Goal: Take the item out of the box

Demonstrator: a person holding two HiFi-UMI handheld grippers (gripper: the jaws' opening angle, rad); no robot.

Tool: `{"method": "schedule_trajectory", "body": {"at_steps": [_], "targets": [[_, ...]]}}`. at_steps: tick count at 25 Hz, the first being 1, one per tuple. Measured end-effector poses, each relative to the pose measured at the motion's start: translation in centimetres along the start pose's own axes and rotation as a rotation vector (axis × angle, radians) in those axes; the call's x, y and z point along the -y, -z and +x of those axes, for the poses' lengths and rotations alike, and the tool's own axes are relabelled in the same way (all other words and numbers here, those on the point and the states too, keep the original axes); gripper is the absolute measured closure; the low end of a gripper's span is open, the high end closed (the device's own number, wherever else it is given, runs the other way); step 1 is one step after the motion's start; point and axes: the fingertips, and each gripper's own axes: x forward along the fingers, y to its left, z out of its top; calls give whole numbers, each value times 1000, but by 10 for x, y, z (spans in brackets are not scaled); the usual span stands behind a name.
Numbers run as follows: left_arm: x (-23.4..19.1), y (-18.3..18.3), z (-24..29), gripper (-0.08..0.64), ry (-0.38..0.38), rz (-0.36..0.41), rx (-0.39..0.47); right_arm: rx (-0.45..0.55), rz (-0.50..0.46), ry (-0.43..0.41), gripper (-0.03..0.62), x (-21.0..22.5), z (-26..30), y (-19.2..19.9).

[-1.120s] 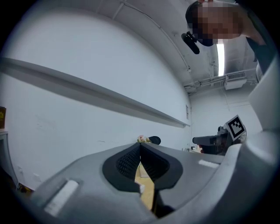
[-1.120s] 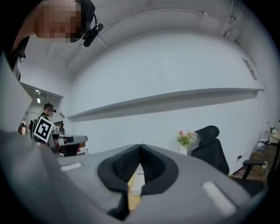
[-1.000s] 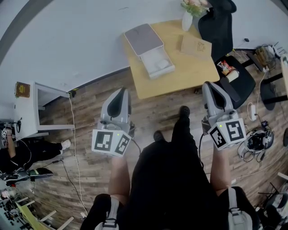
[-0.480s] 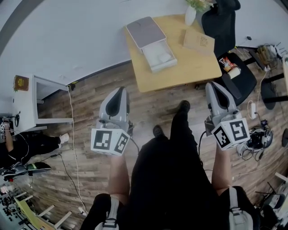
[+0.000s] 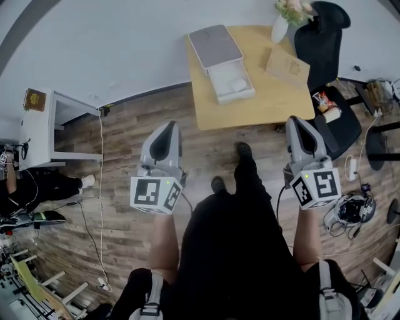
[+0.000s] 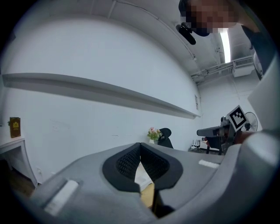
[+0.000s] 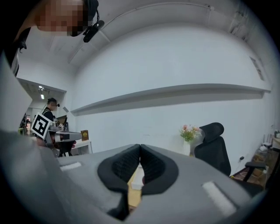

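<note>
On the wooden table [image 5: 269, 109] stands the box: a grey lid [image 5: 215, 45] and, next to it, an open white tray [image 5: 220, 82] with a white item [image 5: 237, 84] lying in it. Both grippers are held over the floor, well short of the table. The left gripper [image 5: 170, 126] is shut with nothing in it; its pads meet in the left gripper view [image 6: 140, 146]. The right gripper [image 5: 292, 120] is likewise shut and empty [image 7: 140, 148]. Through each pair of jaws only a sliver of the table and tray shows.
A brown flat package [image 5: 287, 65] and a vase of flowers [image 5: 289, 15] share the table. A black chair [image 5: 325, 37] stands at its right, with a snack bag [image 5: 320, 100] on a seat. A white cabinet [image 5: 44, 134] stands left; cables [image 5: 347, 212] lie right.
In the head view the table and box have slid to the right. Both grippers stay shut and have sunk slightly in front of the person's legs.
</note>
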Motion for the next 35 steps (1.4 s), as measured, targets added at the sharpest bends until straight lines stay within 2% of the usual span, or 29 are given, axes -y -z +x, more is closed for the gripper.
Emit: {"method": "schedule_trajectory", "body": {"at_steps": [10,19,28,32,35], "targets": [[-14,-9,53,551,-75,-14,-9,-32,-69,-82,588,32,76,-3],[-18,-4,116,549,-136,-37,-33,-41,-79,-234,588,62,147,-9],[-2,3,183,549,-227,-40,-70,-109,-97,-384,588,111,207,10],[7,16,202,549,-266,-47,-120,-195,-100,-461,588,124,224,29],[18,23,214,549,-289,-49,-138,-180,-105,-516,588,133,234,34]]}}
